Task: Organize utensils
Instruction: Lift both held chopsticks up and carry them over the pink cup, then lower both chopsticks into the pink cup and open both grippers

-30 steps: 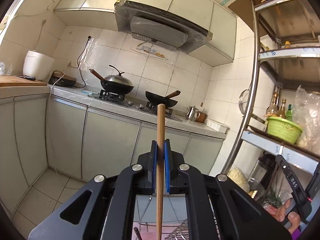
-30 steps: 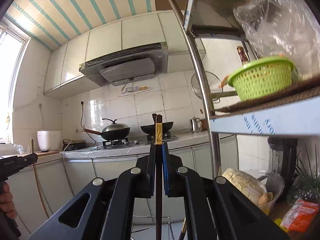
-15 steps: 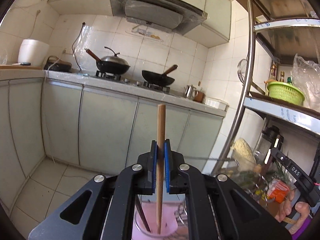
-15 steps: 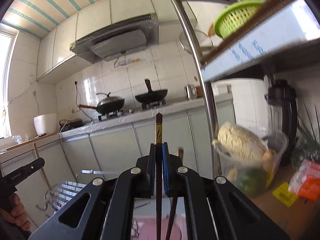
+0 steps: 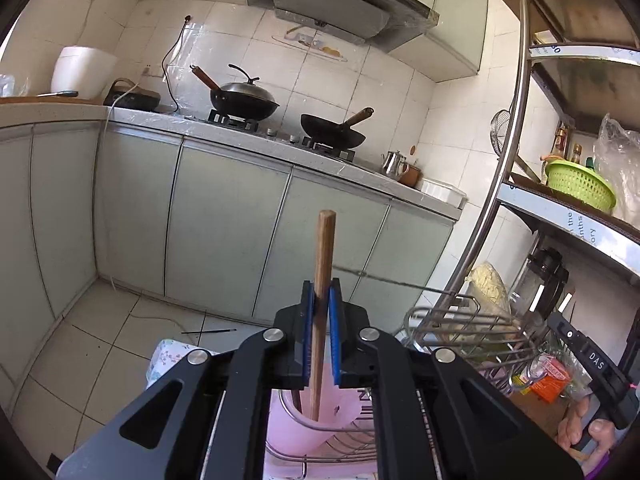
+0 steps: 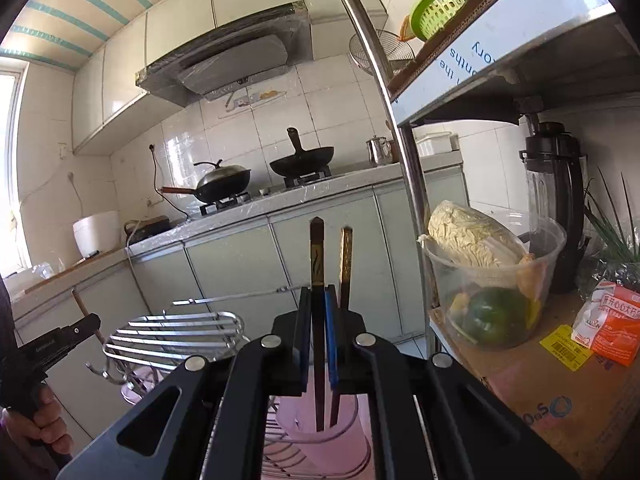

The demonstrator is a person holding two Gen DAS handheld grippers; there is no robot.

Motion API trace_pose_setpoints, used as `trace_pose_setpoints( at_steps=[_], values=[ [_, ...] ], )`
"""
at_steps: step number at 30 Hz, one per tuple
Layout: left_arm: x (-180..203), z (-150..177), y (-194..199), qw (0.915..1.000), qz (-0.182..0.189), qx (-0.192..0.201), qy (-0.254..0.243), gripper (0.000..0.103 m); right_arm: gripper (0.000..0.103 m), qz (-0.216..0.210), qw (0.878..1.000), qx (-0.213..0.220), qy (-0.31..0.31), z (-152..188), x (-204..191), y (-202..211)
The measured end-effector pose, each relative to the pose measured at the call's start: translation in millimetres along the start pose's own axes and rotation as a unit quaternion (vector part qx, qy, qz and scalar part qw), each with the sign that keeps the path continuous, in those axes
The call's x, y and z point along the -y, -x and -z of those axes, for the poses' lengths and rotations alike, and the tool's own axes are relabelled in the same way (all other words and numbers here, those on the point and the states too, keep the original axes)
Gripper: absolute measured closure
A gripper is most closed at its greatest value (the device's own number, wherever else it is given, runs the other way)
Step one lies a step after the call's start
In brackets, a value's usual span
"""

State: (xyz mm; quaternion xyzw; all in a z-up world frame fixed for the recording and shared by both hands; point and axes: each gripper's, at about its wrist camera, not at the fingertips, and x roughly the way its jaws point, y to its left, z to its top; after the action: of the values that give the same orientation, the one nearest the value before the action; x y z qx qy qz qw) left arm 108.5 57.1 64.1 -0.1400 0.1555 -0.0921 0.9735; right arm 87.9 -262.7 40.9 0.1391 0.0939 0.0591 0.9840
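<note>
My left gripper (image 5: 320,300) is shut on a light wooden chopstick (image 5: 324,256) held upright, its lower end inside a pink plastic utensil cup (image 5: 296,428). A dark chopstick tip also shows in that cup. My right gripper (image 6: 318,308) is shut on a dark chopstick with a gold band (image 6: 317,252), its lower end inside a pink cup (image 6: 340,440). A second dark and gold chopstick (image 6: 346,256) stands free in that cup just right of the fingers. The cups sit in a wire dish rack (image 6: 180,332).
A metal shelf post (image 6: 400,152) rises right of the rack. A clear tub with cabbage (image 6: 488,276), a blender (image 6: 556,200) and an orange packet (image 6: 608,324) stand on the shelf. Cabinets and a stove with two woks (image 5: 280,112) lie beyond. The other hand-held gripper (image 5: 592,376) shows at the right.
Both grippers have lowered and tilted down, bringing the chopsticks' lower ends into the pink cups. A second dark chopstick now shows standing beside the right gripper's fingers.
</note>
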Motion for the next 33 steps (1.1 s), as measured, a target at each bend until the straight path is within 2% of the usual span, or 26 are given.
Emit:
trace_pose_setpoints(
  at_steps=[6,10,12,17,19,21,23,25,33],
  values=[
    [4,-14,-8,0.9991,-0.011,-0.040,-0.004,0.097,0.097,-0.015,0.999,-0.032,0.004,-15,1,-10],
    [7,5,-26,0.9963,-0.031,-0.079,-0.013,0.097,0.097,-0.009,0.997,-0.080,0.011,-2,4,-29],
    [5,13,-33,0.9947,-0.042,-0.094,-0.009,0.097,0.097,0.001,0.997,-0.077,0.019,1,6,-29],
    [0,19,-37,0.9933,-0.048,-0.104,0.003,0.096,0.096,-0.016,0.995,-0.102,0.002,2,14,-37],
    [4,14,-33,0.9940,-0.052,-0.096,-0.007,0.092,0.091,-0.029,0.994,-0.103,-0.005,2,14,-36],
    [8,6,-25,0.9954,-0.053,-0.078,-0.017,0.087,0.072,-0.031,0.995,-0.096,-0.002,0,12,-32],
    [12,-2,-17,0.9963,-0.052,-0.062,-0.026,0.071,0.072,-0.029,0.995,-0.092,0.007,-1,9,-28],
    [15,-9,-9,0.9968,-0.056,-0.044,-0.036,0.066,0.072,-0.025,0.995,-0.093,0.011,0,7,-24],
    [1,-23,20,0.9984,-0.056,-0.012,-0.004,0.065,0.072,-0.014,0.996,-0.092,0.003,6,8,8]
  ],
)
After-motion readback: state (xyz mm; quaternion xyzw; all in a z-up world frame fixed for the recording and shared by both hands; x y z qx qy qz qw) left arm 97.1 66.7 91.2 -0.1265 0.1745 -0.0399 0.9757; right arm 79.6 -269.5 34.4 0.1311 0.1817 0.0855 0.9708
